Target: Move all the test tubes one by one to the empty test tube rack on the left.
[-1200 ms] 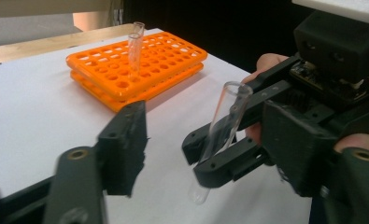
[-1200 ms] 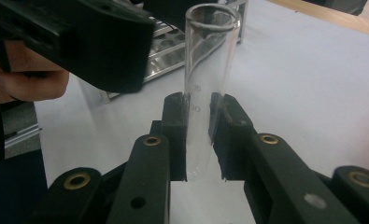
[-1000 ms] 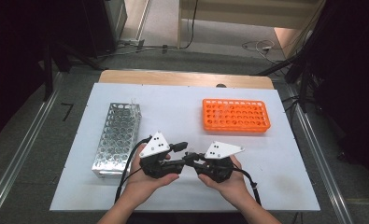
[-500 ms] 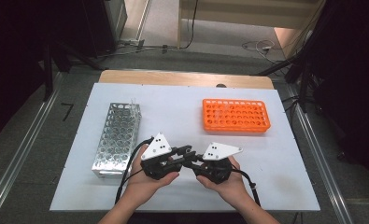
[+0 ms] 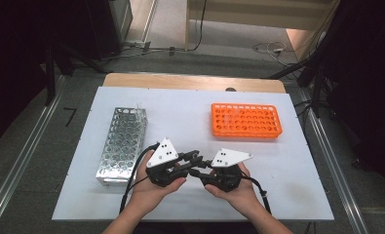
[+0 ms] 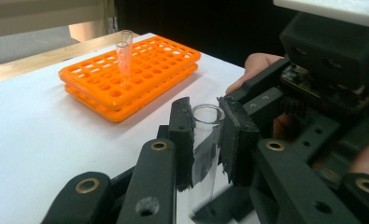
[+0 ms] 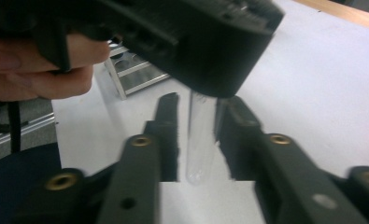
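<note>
A clear test tube (image 6: 204,140) is clamped near its open mouth between the pads of my left gripper (image 6: 205,119), whose jaws have just been closing on it. The same tube (image 7: 200,140) stands between the jaws of my right gripper (image 7: 198,109), which have just been opening; a gap shows on each side of the tube. In the high view the left gripper (image 5: 195,157) and right gripper (image 5: 194,170) meet tip to tip near the table's front middle. An orange rack (image 5: 246,119) lies at the back right with one tube (image 6: 124,51) standing in it.
A metal tube rack (image 5: 122,144) stands lengthwise on the left of the white table top (image 5: 180,112), close to my left hand. A wooden strip (image 5: 190,82) edges the far side. Dark floor and cables lie beyond.
The left gripper's jaws have drawn together on the tube. The right gripper's jaws have parted slightly from it. Both hands have stayed where they were.
</note>
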